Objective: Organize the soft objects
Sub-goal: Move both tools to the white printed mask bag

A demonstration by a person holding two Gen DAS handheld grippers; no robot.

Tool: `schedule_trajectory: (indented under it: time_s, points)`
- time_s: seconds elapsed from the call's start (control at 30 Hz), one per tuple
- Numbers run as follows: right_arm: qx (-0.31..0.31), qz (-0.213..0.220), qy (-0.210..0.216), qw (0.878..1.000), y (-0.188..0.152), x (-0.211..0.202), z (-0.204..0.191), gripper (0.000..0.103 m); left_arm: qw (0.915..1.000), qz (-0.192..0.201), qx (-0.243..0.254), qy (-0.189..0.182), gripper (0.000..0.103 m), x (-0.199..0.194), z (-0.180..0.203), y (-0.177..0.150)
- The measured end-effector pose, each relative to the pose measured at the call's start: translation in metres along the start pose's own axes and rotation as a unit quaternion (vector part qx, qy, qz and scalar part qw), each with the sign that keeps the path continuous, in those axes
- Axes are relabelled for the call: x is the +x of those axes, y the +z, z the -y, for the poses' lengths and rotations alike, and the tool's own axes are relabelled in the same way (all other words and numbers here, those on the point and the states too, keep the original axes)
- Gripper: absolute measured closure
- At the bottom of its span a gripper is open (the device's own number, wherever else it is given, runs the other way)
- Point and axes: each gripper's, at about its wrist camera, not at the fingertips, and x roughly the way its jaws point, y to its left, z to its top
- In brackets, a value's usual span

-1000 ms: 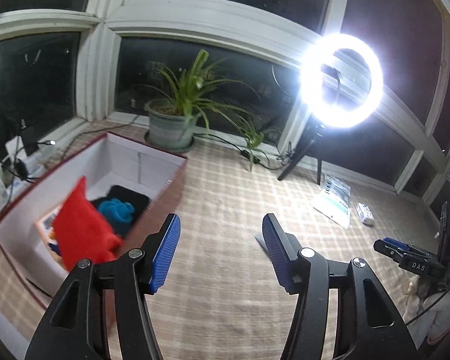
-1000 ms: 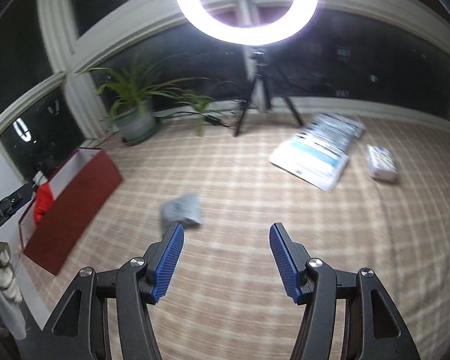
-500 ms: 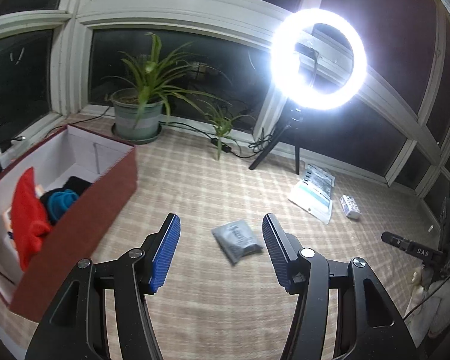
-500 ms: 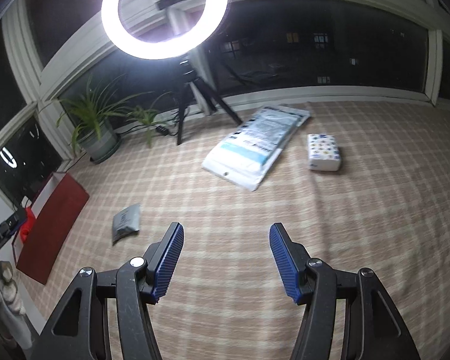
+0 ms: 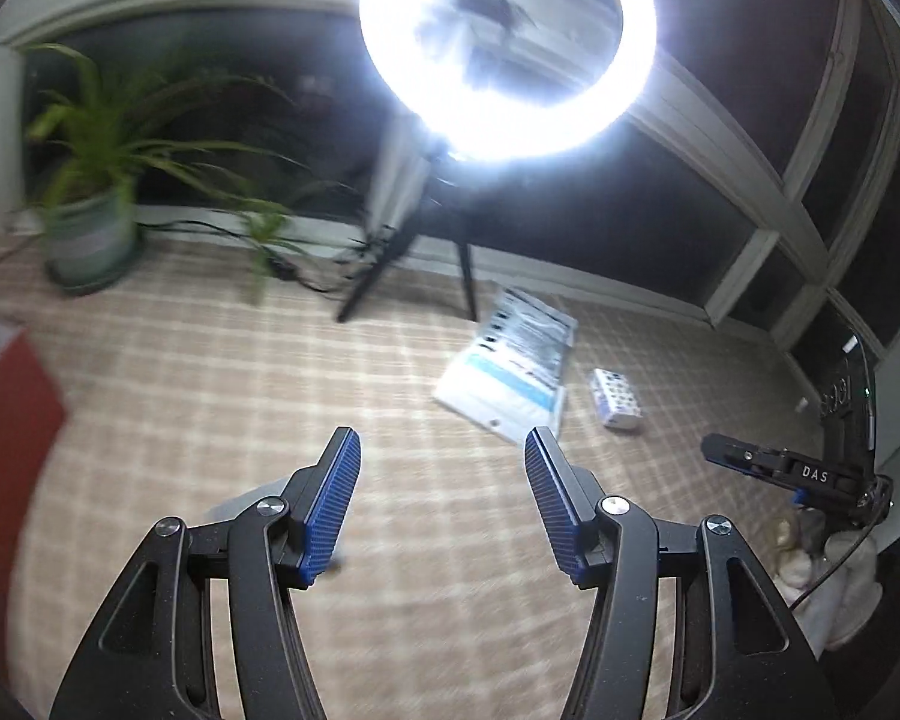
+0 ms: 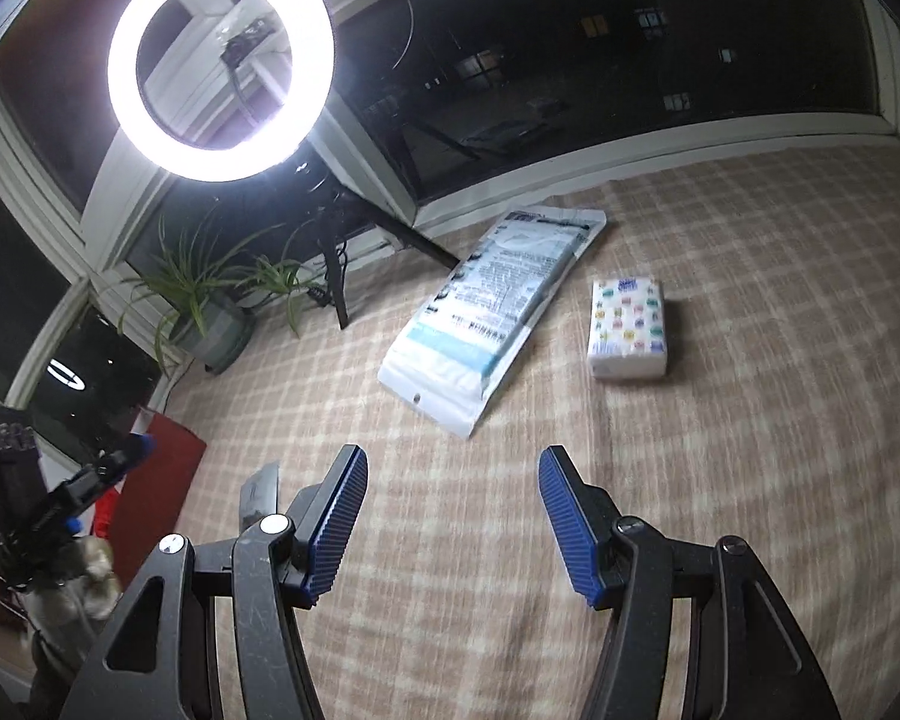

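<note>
My left gripper (image 5: 443, 450) hangs open over the checked mat with nothing between its blue pads. My right gripper (image 6: 453, 465) is open and empty too. A large white and blue plastic pack (image 6: 486, 306) (image 5: 510, 369) lies flat ahead, with a small patterned tissue pack (image 6: 629, 327) (image 5: 615, 405) to its right. A small grey pouch (image 6: 261, 492) (image 5: 246, 501) lies on the mat, half hidden behind each gripper's left finger. The red storage box (image 6: 156, 486) (image 5: 6, 438) shows only its outer wall at the left edge.
A bright ring light on a tripod (image 5: 504, 42) (image 6: 219, 60) stands by the dark windows. A potted plant (image 5: 90, 228) (image 6: 210, 324) sits left of it with a cable beside. The other gripper (image 5: 798, 471) and a pale sleeve show at the right edge.
Both views have swung right, away from the red box. The box's contents have left the left wrist view, the grey pouch has slid behind the left fingers, and the two packs look nearer.
</note>
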Motion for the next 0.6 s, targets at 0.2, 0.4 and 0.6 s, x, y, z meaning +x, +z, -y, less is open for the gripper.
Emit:
schedule_trajectory:
  time_s: [0.2,0.4,0.6]
  points:
    - [0.053,-0.01,0.042,0.998,0.049,0.03,0.031,0.047,0.9987,-0.044,0.015,-0.021,0.047,0.065,0.023,0.02]
    - [0.074,-0.042,0.047,0.995,0.094,0.087,0.048,0.047,0.9947,-0.085,0.039,-0.042,0.047,0.132,0.031,0.042]
    - [0.087,-0.076,0.023,0.993,0.127,0.136,0.067,0.047,0.9921,-0.113,0.039,-0.038,0.047,0.189,0.023,0.06]
